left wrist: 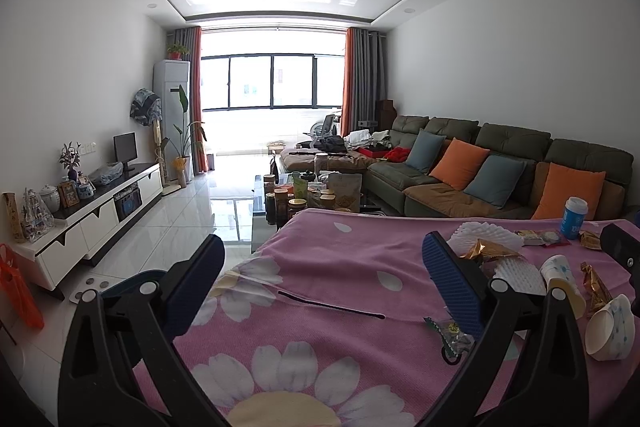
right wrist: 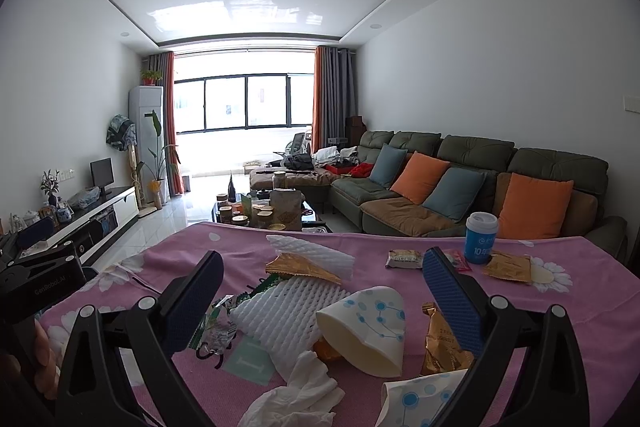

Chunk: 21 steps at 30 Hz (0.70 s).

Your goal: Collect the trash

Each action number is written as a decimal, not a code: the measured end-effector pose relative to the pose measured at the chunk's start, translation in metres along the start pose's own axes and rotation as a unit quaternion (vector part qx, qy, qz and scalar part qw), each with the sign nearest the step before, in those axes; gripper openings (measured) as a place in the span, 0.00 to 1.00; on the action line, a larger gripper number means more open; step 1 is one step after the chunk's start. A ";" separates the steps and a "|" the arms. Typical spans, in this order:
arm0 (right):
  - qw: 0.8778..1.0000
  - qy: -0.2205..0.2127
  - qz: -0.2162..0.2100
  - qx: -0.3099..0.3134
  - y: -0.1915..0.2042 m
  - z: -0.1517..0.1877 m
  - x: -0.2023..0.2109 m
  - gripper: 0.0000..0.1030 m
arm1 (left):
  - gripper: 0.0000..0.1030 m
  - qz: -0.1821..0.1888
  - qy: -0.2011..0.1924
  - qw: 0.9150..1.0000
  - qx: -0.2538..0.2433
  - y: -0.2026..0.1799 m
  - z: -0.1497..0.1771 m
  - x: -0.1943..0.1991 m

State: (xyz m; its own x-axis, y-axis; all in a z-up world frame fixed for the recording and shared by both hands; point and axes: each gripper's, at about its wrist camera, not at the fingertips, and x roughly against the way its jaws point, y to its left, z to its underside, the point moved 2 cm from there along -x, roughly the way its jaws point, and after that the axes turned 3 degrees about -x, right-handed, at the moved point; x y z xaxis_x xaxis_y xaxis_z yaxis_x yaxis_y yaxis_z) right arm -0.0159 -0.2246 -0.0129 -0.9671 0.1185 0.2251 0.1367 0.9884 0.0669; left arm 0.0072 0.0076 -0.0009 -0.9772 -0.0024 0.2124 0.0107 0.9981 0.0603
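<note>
- Both jaws are held spread — the left gripper (left wrist: pixel 324 267) and right gripper (right wrist: pixel 324 283) empty.
- Collection seems unstarted; the near crushed paper cup (right wrist: pixel 368 331) probably needs straddling next.

Second cup (right wrist: pixel 420 397) cut off by bottom edge, partly behind right finger (right wrist: pixel 450 301). Wrapper (left wrist: pixel 454 341) half hidden behind finger (left wrist: pixel 450 283). Bottle (right wrist: pixel 480 238) print too small.
</note>
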 end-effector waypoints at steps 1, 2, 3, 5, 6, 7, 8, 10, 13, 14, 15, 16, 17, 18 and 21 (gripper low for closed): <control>1.000 0.000 -0.001 -0.001 0.000 0.000 0.000 0.94 | 0.95 0.000 0.000 1.000 0.000 0.000 0.000 0.000; 1.000 0.000 -0.001 -0.001 0.000 0.000 0.000 0.94 | 0.95 0.000 0.001 1.000 0.000 0.000 0.000 0.000; 1.000 0.000 -0.001 -0.001 0.000 0.000 0.000 0.94 | 0.95 0.000 0.000 1.000 0.000 0.000 0.000 0.000; 1.000 0.000 -0.001 -0.001 0.000 0.000 0.000 0.94 | 0.95 -0.001 0.001 1.000 0.000 0.000 0.000 0.000; 1.000 0.000 -0.001 -0.001 -0.001 0.000 0.000 0.94 | 0.95 0.000 0.001 1.000 0.001 0.000 0.000 0.000; 1.000 0.000 -0.001 -0.001 -0.001 0.000 0.000 0.94 | 0.95 0.000 0.001 1.000 0.001 0.000 0.000 0.000; 1.000 0.000 -0.001 -0.001 -0.001 0.000 0.000 0.94 | 0.95 0.000 0.001 1.000 0.000 0.000 0.000 0.000; 1.000 0.000 -0.001 -0.002 -0.001 0.000 0.000 0.94 | 0.95 0.000 0.001 1.000 0.000 0.000 0.000 0.000; 1.000 0.000 -0.001 -0.001 -0.001 0.000 0.000 0.94 | 0.95 0.000 0.001 1.000 0.001 0.001 0.000 0.001; 1.000 0.000 -0.001 -0.001 -0.001 0.000 0.000 0.94 | 0.95 -0.001 0.001 1.000 0.001 0.001 0.000 0.001; 1.000 -0.001 -0.001 -0.002 -0.001 0.000 0.000 0.94 | 0.95 0.000 0.001 1.000 0.001 0.001 0.000 0.001; 1.000 0.000 -0.001 -0.002 -0.001 -0.001 0.000 0.94 | 0.95 0.001 0.001 1.000 0.001 0.001 0.000 0.000; 1.000 0.000 -0.001 -0.002 -0.001 0.000 0.000 0.94 | 0.95 0.000 0.001 1.000 0.001 0.001 0.000 0.001; 1.000 -0.001 -0.001 -0.002 -0.001 0.000 0.000 0.94 | 0.95 0.000 0.002 1.000 0.001 0.001 0.000 0.001; 1.000 0.000 -0.002 -0.003 -0.001 -0.001 0.000 0.94 | 0.95 0.000 0.002 1.000 0.001 0.001 0.000 0.001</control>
State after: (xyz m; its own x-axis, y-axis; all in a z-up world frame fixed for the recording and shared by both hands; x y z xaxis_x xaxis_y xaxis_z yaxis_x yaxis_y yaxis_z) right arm -0.0156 -0.2260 -0.0123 -0.9678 0.1144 0.2241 0.1339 0.9883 0.0735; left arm 0.0066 0.0087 -0.0009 -0.9764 -0.0033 0.2159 0.0094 0.9983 0.0580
